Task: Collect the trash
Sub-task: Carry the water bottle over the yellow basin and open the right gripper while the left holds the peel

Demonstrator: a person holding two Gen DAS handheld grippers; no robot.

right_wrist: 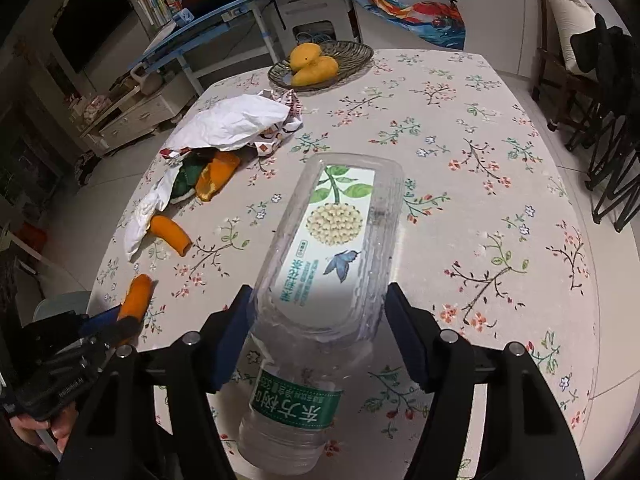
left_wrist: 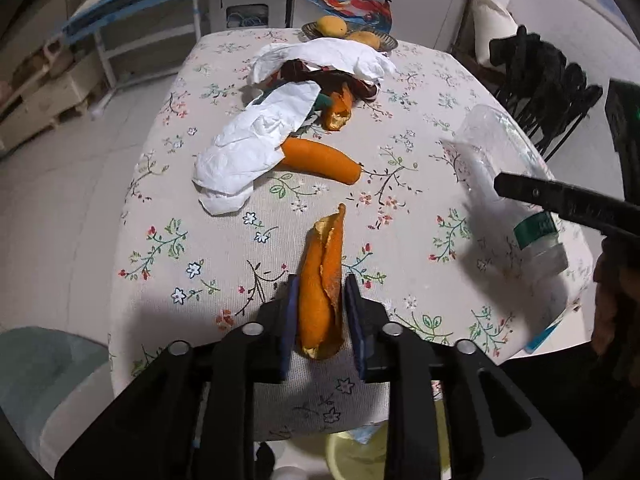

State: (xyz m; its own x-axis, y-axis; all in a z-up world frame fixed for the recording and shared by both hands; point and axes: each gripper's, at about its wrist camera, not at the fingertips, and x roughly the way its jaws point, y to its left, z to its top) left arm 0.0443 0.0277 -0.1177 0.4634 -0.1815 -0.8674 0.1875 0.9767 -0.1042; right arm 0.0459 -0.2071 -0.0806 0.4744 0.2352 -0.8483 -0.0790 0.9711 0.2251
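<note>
A long orange peel [left_wrist: 320, 292] stands between the blue pads of my left gripper [left_wrist: 322, 284], which is shut on it at the near edge of the floral table [left_wrist: 400, 208]. From the right wrist view the same peel [right_wrist: 136, 296] sticks up out of that gripper [right_wrist: 116, 322]. My right gripper [right_wrist: 320, 292] is shut on a clear, empty plastic bottle [right_wrist: 332, 240] with a green label, held above the table with its base pointing away. More trash lies further off: crumpled white paper [left_wrist: 248, 152], a second orange peel [left_wrist: 320, 158], a third [left_wrist: 340, 108] and a printed wrapper [right_wrist: 280, 132].
A woven basket [right_wrist: 352, 54] with mangoes [right_wrist: 312, 66] sits at the table's far edge. Black folding chairs [left_wrist: 540, 80] stand to the right, and a blue rack and shelves [left_wrist: 132, 4] to the far left. A yellowish container [left_wrist: 360, 452] shows below the near table edge.
</note>
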